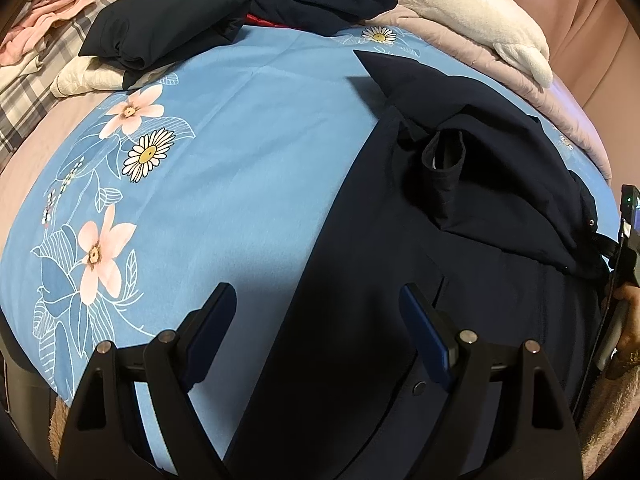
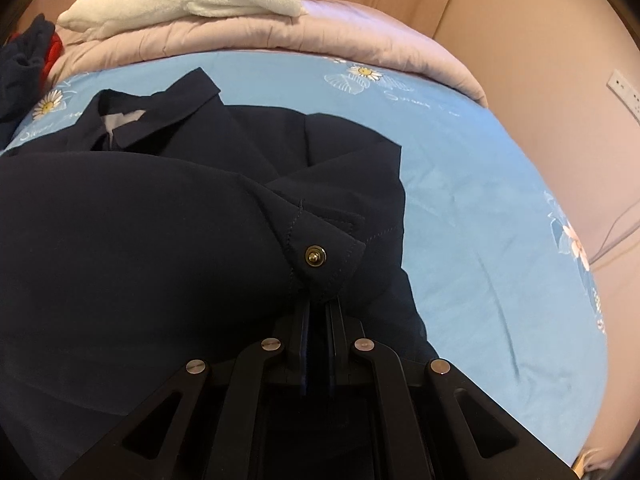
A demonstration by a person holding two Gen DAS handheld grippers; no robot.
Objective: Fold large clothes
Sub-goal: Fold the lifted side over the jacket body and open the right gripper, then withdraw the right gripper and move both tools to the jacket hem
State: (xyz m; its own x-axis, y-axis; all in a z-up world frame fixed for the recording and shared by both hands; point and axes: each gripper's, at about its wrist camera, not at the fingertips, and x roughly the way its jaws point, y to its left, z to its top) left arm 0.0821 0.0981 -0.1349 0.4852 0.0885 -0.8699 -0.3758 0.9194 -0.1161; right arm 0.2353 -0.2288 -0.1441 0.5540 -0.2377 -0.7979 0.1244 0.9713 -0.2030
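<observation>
Folding in progress: navy jacket (image 2: 140, 220) lies on the blue floral bedsheet (image 1: 240, 184), collar (image 2: 160, 120) toward the far side, body spread toward the near edge.

Right gripper (image 2: 320, 304): jaws together, clamped on the sleeve cuff (image 2: 320, 248) just below its brass snap button (image 2: 315, 256). Cuff and sleeve held over the jacket's chest. Reads as the sleeve-in step, one sleeve being carried across the body.

Left gripper (image 1: 316, 320): jaws wide apart, nothing between them. Hovers at the near left edge of the jacket, one finger over bare sheet, the other over navy cloth. Contact with the fabric cannot be judged from this angle.

Left wrist view shows a second sleeve opening (image 1: 444, 160) standing up on the folded-over part, untidy.

Surroundings: dark folded garment (image 1: 160, 36) and white plush blanket (image 1: 472, 16) at the far side, well apart from the work; pink quilt (image 2: 280, 36) beyond the sheet.

Next move, by judgement: lay the cuff flat across the chest and release it; the left jaws are placed to take the near left edge. Slippery-looking cloth could slide back once let go.
</observation>
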